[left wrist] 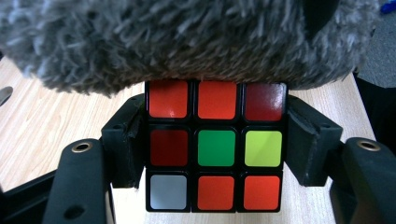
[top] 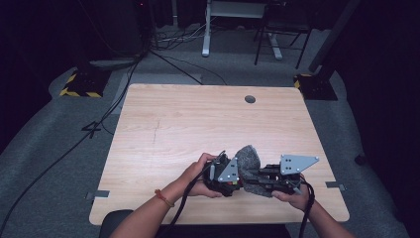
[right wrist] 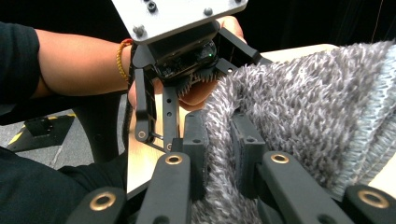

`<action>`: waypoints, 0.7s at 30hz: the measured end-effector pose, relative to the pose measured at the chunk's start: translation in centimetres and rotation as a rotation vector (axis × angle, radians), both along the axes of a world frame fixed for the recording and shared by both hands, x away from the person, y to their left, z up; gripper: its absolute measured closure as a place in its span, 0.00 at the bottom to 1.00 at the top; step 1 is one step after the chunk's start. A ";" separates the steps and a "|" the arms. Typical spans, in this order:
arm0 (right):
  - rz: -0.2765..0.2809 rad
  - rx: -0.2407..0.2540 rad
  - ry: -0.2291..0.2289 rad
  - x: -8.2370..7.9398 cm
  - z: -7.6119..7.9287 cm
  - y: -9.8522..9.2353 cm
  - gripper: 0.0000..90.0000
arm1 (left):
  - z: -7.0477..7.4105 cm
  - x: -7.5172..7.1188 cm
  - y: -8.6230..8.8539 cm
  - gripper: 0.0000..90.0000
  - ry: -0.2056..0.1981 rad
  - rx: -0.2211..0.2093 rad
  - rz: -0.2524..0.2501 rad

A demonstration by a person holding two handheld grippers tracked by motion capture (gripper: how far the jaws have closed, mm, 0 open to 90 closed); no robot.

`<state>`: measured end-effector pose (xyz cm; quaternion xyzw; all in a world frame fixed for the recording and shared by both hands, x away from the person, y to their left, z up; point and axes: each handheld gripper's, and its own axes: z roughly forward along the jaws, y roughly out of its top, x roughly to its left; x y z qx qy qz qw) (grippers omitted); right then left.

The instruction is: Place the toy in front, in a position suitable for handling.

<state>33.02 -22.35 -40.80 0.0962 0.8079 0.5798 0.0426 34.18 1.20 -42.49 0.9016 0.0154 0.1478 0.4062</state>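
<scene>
A Rubik's cube [left wrist: 215, 148] with orange, red, green, yellow and white stickers sits between the black jaws of my left gripper [left wrist: 215, 144], which is shut on it. A grey fuzzy cloth [left wrist: 187, 42] hangs over the cube's top. My right gripper [right wrist: 218, 149] is shut on a fold of that same fuzzy cloth [right wrist: 299, 107]. In the high view the left gripper [top: 236, 174] and right gripper [top: 253, 179] meet near the table's front edge, with the cloth [top: 248, 157] bunched between them.
The light wooden table [top: 198, 119] has a round cable hole [top: 250, 99] at the back right. Cables trail from both grippers off the front edge. A person's forearm with an orange wristband [right wrist: 122, 58] is behind the left gripper. Stands and cables lie on the floor beyond.
</scene>
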 end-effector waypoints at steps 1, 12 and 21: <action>-0.007 0.001 -0.002 0.0 0.0 -0.1 0.88 | 0.1 0.1 0.2 0.37 -0.004 -0.002 0.004; -0.144 -0.046 0.076 2.3 -1.6 -2.5 0.88 | 2.1 0.6 3.2 0.37 0.020 -0.186 0.024; -0.063 0.014 0.093 1.9 -1.3 -2.2 0.88 | 2.3 0.4 3.8 0.37 0.040 -0.236 -0.012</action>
